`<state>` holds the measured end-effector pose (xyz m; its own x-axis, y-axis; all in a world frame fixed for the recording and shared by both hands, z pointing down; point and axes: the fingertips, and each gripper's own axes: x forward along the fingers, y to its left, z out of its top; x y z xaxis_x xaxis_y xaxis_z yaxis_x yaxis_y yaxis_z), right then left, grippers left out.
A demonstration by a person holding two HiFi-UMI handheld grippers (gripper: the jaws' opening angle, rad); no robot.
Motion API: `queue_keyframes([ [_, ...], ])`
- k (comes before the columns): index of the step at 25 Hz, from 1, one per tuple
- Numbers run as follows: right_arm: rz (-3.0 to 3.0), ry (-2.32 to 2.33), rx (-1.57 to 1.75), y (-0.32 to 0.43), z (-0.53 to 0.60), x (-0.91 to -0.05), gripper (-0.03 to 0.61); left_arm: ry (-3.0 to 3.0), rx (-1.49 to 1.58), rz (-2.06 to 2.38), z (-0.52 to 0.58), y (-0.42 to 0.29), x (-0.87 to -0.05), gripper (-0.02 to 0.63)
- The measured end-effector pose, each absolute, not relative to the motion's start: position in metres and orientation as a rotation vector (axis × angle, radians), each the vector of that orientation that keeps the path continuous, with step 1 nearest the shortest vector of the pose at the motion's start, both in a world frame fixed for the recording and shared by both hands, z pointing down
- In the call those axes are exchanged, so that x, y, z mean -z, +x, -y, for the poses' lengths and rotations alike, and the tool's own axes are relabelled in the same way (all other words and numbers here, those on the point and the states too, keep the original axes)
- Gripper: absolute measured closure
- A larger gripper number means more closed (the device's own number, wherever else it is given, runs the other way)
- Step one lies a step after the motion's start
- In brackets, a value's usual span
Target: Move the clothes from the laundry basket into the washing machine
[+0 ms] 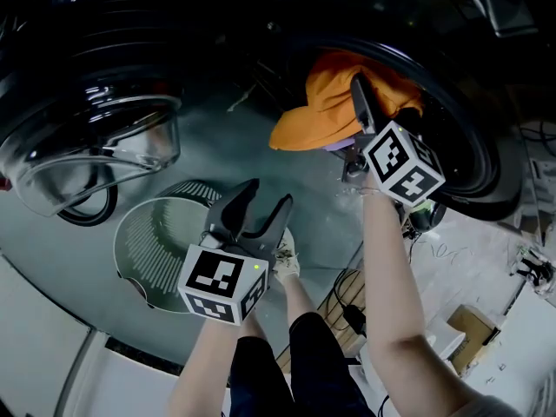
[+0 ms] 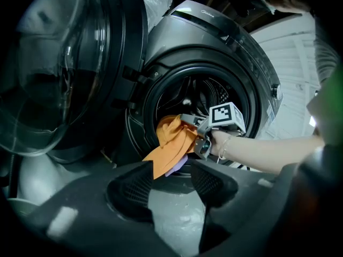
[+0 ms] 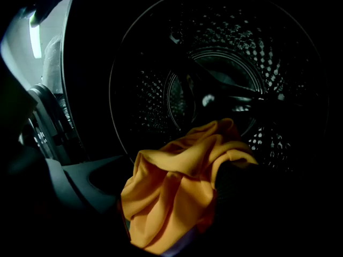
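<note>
Right tool (image 3: 174, 197): jaws wide, orange cloth (image 1: 326, 111) between them, at washing machine (image 2: 214, 42) drum mouth | Left tool (image 1: 268, 196): jaws wide, empty, before washing machine.

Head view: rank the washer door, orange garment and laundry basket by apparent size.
1. washer door
2. orange garment and laundry basket look about alike; the left gripper covers part of the basket.

It is dim in here. The bare grey floor (image 1: 228, 146) has a faint wet sheen. Black cables (image 1: 347, 302) trail over it near a cardboard box (image 1: 473, 324). A white slatted wall (image 2: 292, 60) catches the light.
</note>
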<state>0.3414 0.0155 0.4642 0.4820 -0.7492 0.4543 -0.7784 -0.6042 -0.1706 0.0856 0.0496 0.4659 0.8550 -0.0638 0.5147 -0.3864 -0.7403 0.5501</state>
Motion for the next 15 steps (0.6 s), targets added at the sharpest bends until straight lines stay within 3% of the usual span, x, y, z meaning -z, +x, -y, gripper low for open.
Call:
queue_keyframes([
  [9, 1.353, 2.555, -1.131, 0.261, -0.069, -0.531, 0.094, 2.333, -0.617, 0.338, -0.056, 0.076, -0.471, 0.411],
  [15, 1.265, 2.688, -1.455, 0.253, -0.078, -0.594, 0.092, 2.324, -0.62, 0.341, -0.062, 0.071, -0.485, 0.41],
])
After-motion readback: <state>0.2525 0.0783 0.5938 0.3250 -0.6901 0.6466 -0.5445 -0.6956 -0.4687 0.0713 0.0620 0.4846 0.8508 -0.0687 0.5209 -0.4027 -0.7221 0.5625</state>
